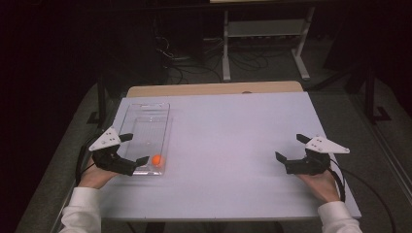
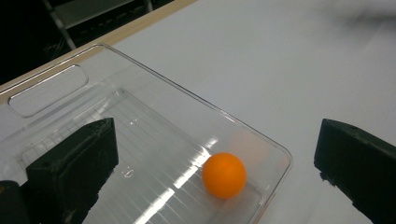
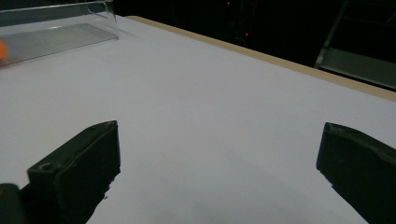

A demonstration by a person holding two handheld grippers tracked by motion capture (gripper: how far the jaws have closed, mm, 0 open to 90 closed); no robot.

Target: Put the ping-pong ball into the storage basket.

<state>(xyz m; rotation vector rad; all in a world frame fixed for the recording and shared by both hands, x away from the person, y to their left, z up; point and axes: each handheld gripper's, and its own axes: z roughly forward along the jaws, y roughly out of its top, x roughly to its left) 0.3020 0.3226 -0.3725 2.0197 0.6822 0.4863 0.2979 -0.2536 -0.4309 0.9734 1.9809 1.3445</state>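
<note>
An orange ball (image 1: 156, 159) (image 2: 223, 175) lies in the near right corner of a clear plastic tray (image 1: 145, 109) (image 2: 154, 88) at the table's left. My left gripper (image 1: 134, 148) (image 2: 215, 154) stands open over the tray's near end, one jaw above the tray floor, the other outside its right wall, the ball between them and untouched. At the right side of the white table my right gripper (image 1: 290, 147) (image 3: 217, 161) is open above bare surface, holding nothing. In the right gripper view the tray (image 3: 56, 35) sits far off at the upper left.
A white sheet (image 1: 228, 141) covers the table, with a wooden edge (image 1: 214, 89) at the far side. Beyond it stand a metal shelf frame (image 1: 265, 34) and cables on the dark floor. Bare room lies between the two grippers.
</note>
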